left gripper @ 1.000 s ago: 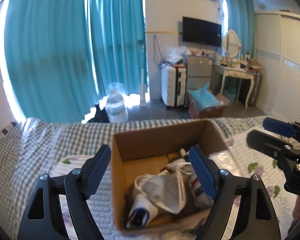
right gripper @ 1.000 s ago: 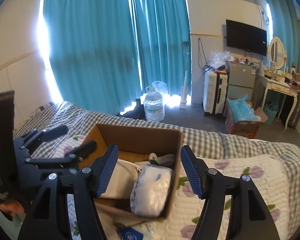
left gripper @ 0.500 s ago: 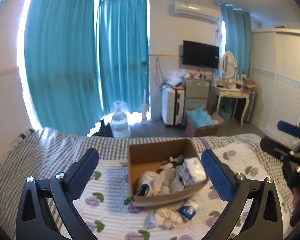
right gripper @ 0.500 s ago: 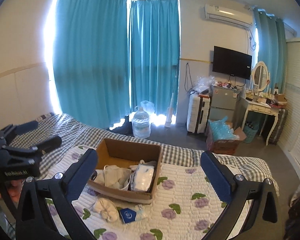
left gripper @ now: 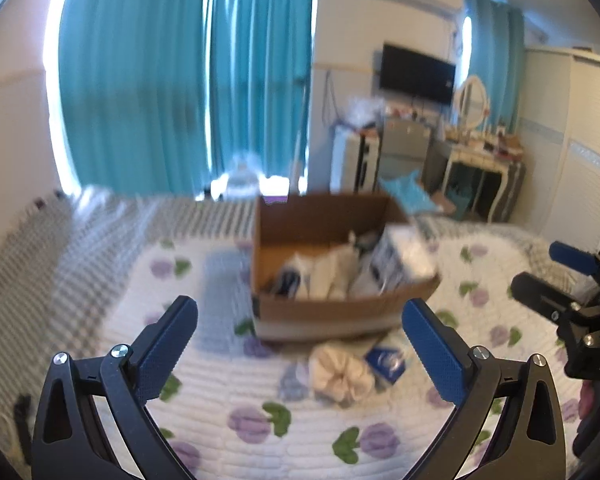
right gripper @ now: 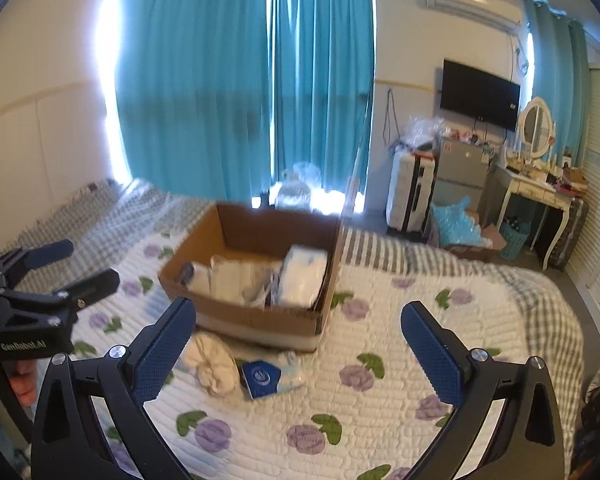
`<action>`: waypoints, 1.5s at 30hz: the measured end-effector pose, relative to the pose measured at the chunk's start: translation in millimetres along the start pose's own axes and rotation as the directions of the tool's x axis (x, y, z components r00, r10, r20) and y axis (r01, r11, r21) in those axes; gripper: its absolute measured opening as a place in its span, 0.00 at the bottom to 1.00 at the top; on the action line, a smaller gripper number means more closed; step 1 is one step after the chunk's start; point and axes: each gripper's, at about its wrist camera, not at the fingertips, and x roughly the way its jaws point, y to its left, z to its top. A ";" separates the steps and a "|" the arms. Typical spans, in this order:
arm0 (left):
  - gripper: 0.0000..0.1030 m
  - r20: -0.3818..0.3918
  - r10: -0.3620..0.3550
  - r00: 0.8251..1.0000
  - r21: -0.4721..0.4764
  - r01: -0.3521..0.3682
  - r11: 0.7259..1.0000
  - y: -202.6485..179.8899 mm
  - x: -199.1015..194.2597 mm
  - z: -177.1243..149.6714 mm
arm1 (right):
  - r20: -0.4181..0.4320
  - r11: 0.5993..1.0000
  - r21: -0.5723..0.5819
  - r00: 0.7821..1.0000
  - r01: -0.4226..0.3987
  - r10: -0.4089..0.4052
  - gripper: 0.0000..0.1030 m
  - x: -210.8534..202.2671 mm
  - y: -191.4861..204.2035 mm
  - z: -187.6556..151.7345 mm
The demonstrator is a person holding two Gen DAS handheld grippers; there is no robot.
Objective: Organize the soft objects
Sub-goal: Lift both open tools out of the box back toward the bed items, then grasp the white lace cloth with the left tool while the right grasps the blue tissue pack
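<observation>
Teal curtains, wall television, air conditioner, white suitcase, dressing table, water jug

Box on quilt; bundle, packet before it.
</observation>
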 end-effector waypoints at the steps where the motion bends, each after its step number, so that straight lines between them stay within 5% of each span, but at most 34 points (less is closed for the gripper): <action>1: 1.00 -0.018 0.000 1.000 0.002 0.000 1.000 -0.1 6.1 -6.9 | -0.012 1.000 0.002 1.000 0.001 -0.001 1.00 8.2 -0.7 -3.2; 11: 0.99 -0.189 -0.018 0.982 0.053 0.028 0.998 -14.8 89.9 -69.6 | -0.141 0.998 0.059 0.990 -0.006 0.015 1.00 107.3 -13.5 -56.3; 13: 0.91 -0.210 -0.023 0.978 0.057 0.036 0.998 -18.6 100.6 -78.1 | -0.168 0.997 0.072 0.986 -0.007 0.019 1.00 119.0 -16.8 -65.7; 16: 0.72 -0.261 -0.052 0.964 0.041 0.064 0.997 -24.3 118.2 -87.6 | -0.193 0.997 0.078 0.981 0.003 0.012 1.00 131.7 -19.2 -76.3; 21: 0.25 -0.312 -0.113 0.943 0.045 0.133 0.990 -36.3 131.6 -99.1 | -0.215 0.996 0.089 0.977 0.007 0.012 1.00 140.8 -20.7 -87.5; 23: 0.17 -0.307 -0.123 0.944 0.040 0.142 0.989 -35.1 130.1 -99.5 | -0.210 0.996 0.092 0.977 0.000 0.019 1.00 139.7 -18.9 -89.0; 41: 0.15 -0.292 -0.016 0.956 0.028 0.026 0.999 4.7 105.2 -86.4 | -0.296 0.992 0.048 0.947 -0.115 0.124 1.00 181.1 11.4 -108.4; 45: 0.15 -0.294 -0.020 0.956 0.033 0.032 0.999 2.5 104.3 -86.8 | -0.318 0.990 0.025 0.938 -0.137 0.138 0.83 184.9 18.4 -110.5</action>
